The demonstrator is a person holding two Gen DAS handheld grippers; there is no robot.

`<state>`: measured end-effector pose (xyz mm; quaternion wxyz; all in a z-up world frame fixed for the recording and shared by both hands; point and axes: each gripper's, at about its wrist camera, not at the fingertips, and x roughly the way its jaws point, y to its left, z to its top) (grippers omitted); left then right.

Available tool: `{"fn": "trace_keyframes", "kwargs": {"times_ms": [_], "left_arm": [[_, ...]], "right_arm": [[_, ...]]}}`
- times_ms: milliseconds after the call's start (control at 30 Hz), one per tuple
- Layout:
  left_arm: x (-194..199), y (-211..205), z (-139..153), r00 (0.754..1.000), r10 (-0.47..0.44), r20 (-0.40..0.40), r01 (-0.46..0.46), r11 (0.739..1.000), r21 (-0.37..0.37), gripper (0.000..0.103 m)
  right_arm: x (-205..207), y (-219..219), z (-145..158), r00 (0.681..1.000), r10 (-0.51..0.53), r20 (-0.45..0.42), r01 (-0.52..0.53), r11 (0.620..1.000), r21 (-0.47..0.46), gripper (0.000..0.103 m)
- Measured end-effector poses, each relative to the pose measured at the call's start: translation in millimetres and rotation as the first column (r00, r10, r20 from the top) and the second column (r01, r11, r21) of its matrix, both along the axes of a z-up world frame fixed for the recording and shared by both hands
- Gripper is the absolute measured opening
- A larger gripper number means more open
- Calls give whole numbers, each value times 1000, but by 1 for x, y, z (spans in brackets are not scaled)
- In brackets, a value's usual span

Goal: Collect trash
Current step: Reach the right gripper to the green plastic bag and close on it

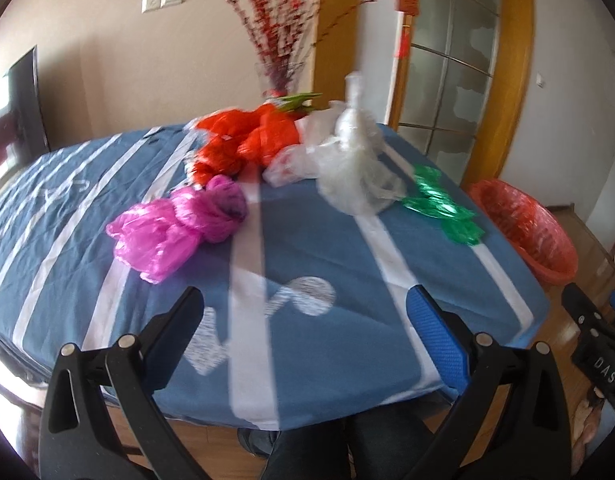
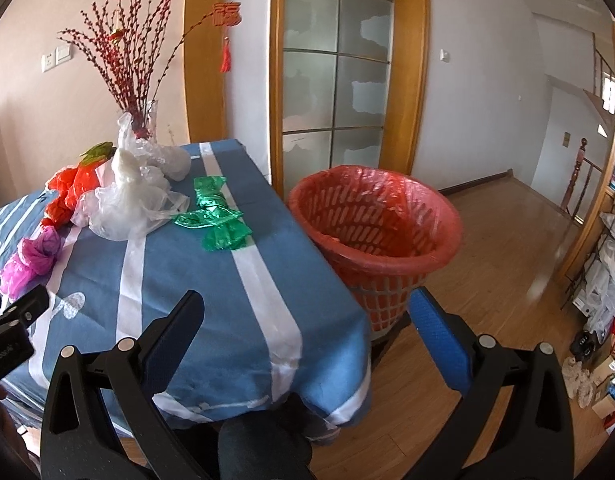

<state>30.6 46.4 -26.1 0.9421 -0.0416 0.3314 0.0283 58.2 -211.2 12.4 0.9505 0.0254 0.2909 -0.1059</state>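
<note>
Crumpled plastic bags lie on the blue striped tablecloth point(image 1: 327, 252): a pink bag point(image 1: 175, 228), an orange bag point(image 1: 243, 140), a clear white bag point(image 1: 347, 164) and a green bag point(image 1: 443, 204). They also show in the right wrist view: pink bag point(image 2: 31, 260), orange bag point(image 2: 71, 192), clear white bag point(image 2: 127, 204), green bag point(image 2: 215, 216). A red basket lined with a red bag point(image 2: 375, 232) stands on the floor right of the table; it also shows in the left wrist view point(image 1: 527, 228). My left gripper point(image 1: 303, 300) is open and empty above the table's near edge. My right gripper point(image 2: 307, 304) is open and empty over the table's near right corner.
A glass vase with red branches point(image 2: 147, 120) stands at the table's far edge. A glazed wooden door point(image 2: 335, 80) is behind the basket. Shelves with clutter point(image 2: 603, 280) line the right wall. Wooden floor point(image 2: 507, 264) lies to the right.
</note>
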Motion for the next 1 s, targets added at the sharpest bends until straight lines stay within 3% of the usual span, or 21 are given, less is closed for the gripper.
{"fn": "trace_keyframes", "kwargs": {"times_ms": [333, 500, 667, 733, 833, 900, 1000], "left_arm": [[36, 81, 1, 986, 165, 5, -165, 986, 12, 99], [60, 104, -1, 982, 186, -19, -186, 982, 14, 99], [73, 110, -5, 981, 188, -39, -188, 982, 9, 99], [76, 108, -5, 982, 183, -35, -183, 983, 14, 99], [80, 101, -3, 985, 171, -25, -171, 985, 28, 99], [83, 96, -1, 987, 162, -18, -162, 986, 30, 99], [88, 88, 4, 989, 150, -5, -149, 988, 27, 99]], "right_arm": [[77, 16, 2, 998, 66, -20, -66, 997, 30, 101], [126, 20, -4, 990, 112, -82, -103, 989, 104, 101], [165, 30, -13, 986, 121, -118, -113, 991, 65, 100], [177, 33, -18, 983, 127, -131, -121, 991, 58, 94], [195, 33, -29, 972, 163, -171, -148, 984, 96, 73], [204, 32, -35, 962, 184, -201, -157, 977, 141, 69], [210, 34, -38, 952, 214, -220, -176, 968, 180, 57]]}}
